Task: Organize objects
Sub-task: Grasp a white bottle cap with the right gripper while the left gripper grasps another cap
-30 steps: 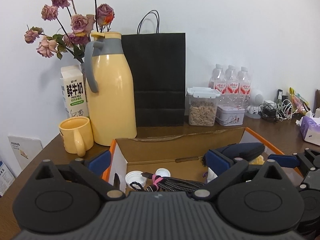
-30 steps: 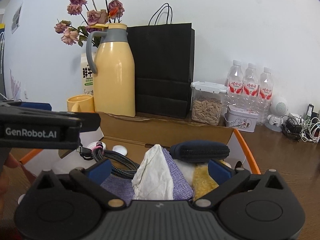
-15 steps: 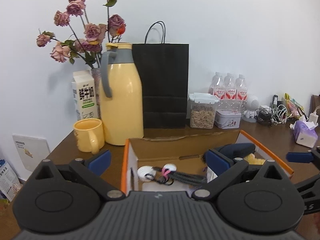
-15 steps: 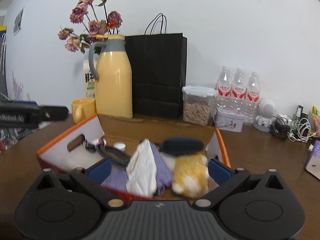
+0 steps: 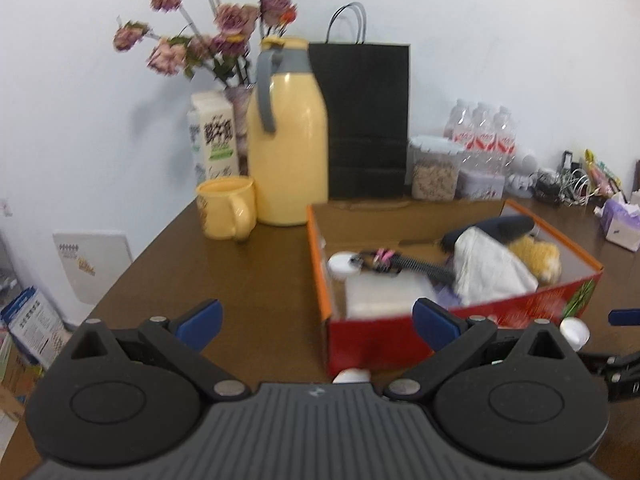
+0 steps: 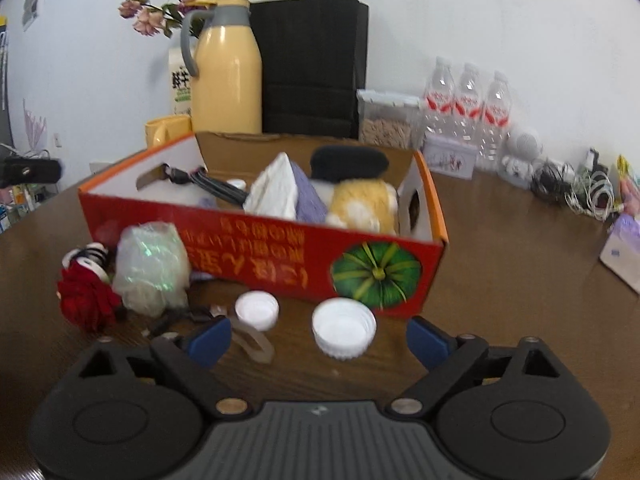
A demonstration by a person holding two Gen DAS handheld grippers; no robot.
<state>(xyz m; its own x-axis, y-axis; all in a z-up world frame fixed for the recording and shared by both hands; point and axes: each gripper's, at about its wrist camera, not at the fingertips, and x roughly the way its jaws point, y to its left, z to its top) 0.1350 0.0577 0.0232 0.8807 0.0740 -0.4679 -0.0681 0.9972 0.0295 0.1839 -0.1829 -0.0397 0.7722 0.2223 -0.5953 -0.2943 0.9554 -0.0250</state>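
Observation:
A red and orange cardboard box (image 6: 280, 260) stands on the brown table, also in the left wrist view (image 5: 372, 340). It holds a braided cable (image 5: 416, 266), a white cloth (image 6: 276, 192), a yellow plush (image 6: 360, 204) and a dark pouch (image 6: 348, 162). In front of the box lie two white caps (image 6: 344, 326) (image 6: 257, 310), a clear hair clip (image 6: 256, 344), a crumpled plastic bag (image 6: 150, 266) and a red fabric item (image 6: 86, 298). My left gripper (image 5: 316, 326) is open and empty, left of the box. My right gripper (image 6: 318, 338) is open and empty, just short of the caps.
At the back stand a yellow thermos (image 5: 286, 152), a yellow mug (image 5: 226, 208), a milk carton (image 5: 212, 136), dried flowers (image 5: 208, 36), a black paper bag (image 5: 360, 120), a snack jar (image 6: 386, 122) and water bottles (image 6: 466, 104). Tangled cables (image 6: 572, 188) and a tissue pack (image 5: 622, 224) lie at right.
Both grippers have pulled back and up from the box. The loose items in front of the box have come into the right wrist view.

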